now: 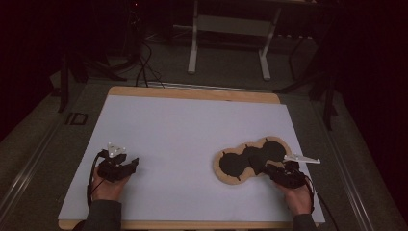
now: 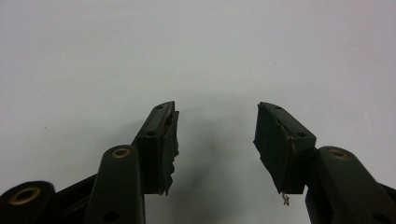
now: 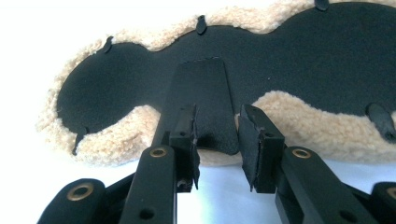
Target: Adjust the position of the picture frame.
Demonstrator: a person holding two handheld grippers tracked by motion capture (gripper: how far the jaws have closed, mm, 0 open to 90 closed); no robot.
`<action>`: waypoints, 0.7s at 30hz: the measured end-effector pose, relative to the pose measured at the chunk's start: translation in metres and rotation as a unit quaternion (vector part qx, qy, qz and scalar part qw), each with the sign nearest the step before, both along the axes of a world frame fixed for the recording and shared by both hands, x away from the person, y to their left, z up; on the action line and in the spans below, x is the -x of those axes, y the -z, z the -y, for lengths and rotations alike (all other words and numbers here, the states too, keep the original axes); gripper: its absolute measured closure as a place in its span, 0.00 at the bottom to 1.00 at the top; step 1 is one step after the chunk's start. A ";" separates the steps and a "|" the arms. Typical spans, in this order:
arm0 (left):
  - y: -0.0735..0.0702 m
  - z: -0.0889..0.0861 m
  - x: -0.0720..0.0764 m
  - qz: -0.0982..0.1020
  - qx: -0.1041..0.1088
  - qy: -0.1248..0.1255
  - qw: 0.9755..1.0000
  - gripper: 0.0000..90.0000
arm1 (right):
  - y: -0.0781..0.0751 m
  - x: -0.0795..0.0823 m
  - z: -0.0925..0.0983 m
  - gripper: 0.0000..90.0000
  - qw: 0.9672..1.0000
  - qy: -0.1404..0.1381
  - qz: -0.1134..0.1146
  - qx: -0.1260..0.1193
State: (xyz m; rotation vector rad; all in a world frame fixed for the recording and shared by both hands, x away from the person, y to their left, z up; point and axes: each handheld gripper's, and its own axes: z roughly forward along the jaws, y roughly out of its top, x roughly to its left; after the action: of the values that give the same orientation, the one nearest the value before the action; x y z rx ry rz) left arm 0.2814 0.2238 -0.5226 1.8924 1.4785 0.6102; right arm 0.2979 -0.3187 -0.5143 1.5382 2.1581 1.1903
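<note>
Right gripper view: right gripper (image 3: 217, 140), jaws part open, straddles the pad's (image 3: 299, 60) black tab (image 3: 205, 100) at twelve o'clock, not pinching.

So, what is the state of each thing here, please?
Fleece pad: lying flat on the table, black side up.
Black tab: lying flat between the right tongs, not pinched.
Right tongs: open, around the tab.
Left tongs: open, empty, over bare table.

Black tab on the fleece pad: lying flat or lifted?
Flat. The black tab lies on the fleece pad; the right claw straddles its end, a gap showing at each pad.
</note>
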 end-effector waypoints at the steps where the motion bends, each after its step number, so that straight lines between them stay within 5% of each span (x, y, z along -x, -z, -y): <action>1: 0.000 0.000 0.000 0.000 0.000 0.000 1.000 0.54 | 0.000 0.000 -0.002 0.76 1.000 -0.002 0.000 0.001; 8: 0.000 0.000 0.000 0.000 0.000 0.000 1.000 0.54 | -0.001 -0.001 -0.019 0.79 1.000 -0.017 0.003 0.016; 21: 0.000 0.001 0.000 0.000 -0.002 0.000 1.000 0.54 | 0.000 -0.004 -0.034 0.80 1.000 -0.015 -0.002 0.007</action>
State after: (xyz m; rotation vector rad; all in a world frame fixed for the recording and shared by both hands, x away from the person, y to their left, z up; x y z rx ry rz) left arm 0.2817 0.2226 -0.5229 1.8965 1.4790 0.6138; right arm 0.3022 -0.2851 -0.5142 1.5084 2.1959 1.1786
